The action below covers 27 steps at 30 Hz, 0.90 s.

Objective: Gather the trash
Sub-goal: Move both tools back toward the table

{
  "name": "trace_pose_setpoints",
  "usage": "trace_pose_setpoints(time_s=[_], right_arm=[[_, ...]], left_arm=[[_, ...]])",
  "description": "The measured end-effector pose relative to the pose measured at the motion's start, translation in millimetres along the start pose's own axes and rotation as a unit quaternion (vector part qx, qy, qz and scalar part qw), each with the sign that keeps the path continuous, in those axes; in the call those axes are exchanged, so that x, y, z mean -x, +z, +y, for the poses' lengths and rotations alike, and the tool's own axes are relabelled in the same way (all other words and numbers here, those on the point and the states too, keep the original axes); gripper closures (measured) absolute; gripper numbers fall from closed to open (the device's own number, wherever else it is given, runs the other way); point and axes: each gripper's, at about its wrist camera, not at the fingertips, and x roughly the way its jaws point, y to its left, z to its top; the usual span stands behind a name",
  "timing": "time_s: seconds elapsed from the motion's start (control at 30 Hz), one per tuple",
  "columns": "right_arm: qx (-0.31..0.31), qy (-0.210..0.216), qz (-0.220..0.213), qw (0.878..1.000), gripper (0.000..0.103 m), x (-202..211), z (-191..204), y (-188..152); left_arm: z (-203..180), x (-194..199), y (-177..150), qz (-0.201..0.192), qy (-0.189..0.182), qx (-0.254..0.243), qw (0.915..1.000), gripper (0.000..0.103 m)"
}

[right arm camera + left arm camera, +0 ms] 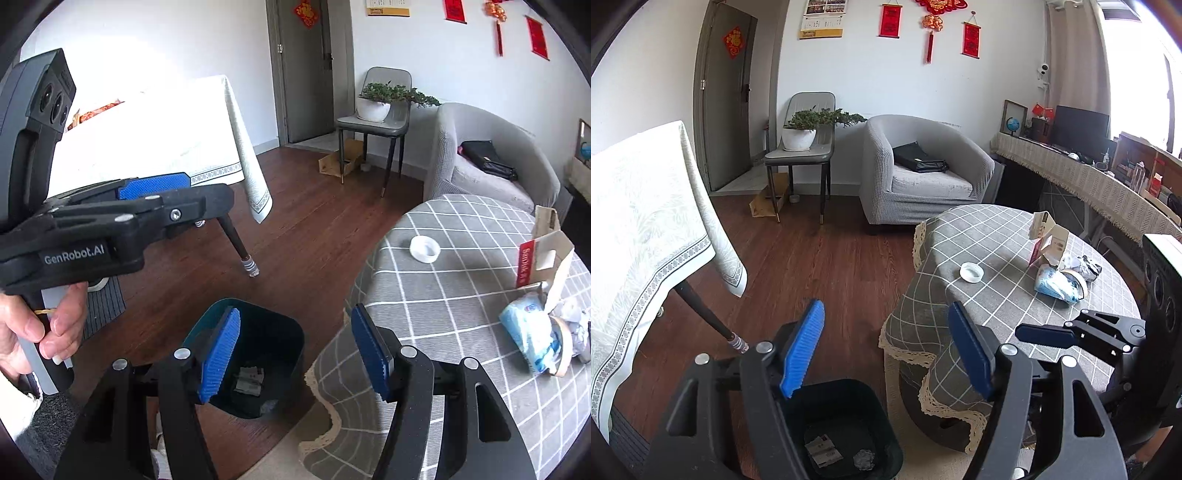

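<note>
Both grippers hang with jaws apart, empty, above the black bin (255,354) beside the round table (443,288). The left gripper (886,347) and right gripper (295,350) level forward. Trash (535,336) sits across the table from the bin.

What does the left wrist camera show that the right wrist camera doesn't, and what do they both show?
Only the left wrist view shows the long desk with a monitor along the right wall. Only the right wrist view shows the person's hand gripping the left gripper's handle. Both show the black trash bin on the floor with scraps inside, the round checked table, the white lid, the torn carton and the blue wrapper. Both grippers are open and empty.
</note>
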Motion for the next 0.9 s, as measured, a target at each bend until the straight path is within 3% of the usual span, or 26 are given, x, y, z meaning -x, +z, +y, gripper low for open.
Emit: trace_pose_setpoints(time_s=[0.5, 0.67, 0.9], right_arm=[[0.016, -0.098, -0.014, 0.995, 0.039, 40.2, -90.9, 9.2], [0.004, -0.117, -0.016, 0.993, 0.039, 55.6, -119.6, 9.3], [-0.005, -0.148, -0.028, 0.989, 0.026, 70.2, -153.0, 11.6]], left_arm=[[-42.3, -62.0, 22.9, 0.009, -0.034, -0.002, 0.9994, 0.027], [-53.9, -87.7, 23.9, 0.029, -0.053, -0.018, 0.9980, 0.024], [-73.3, -115.1, 31.9, 0.035, -0.077, -0.031, 0.9959, 0.024]])
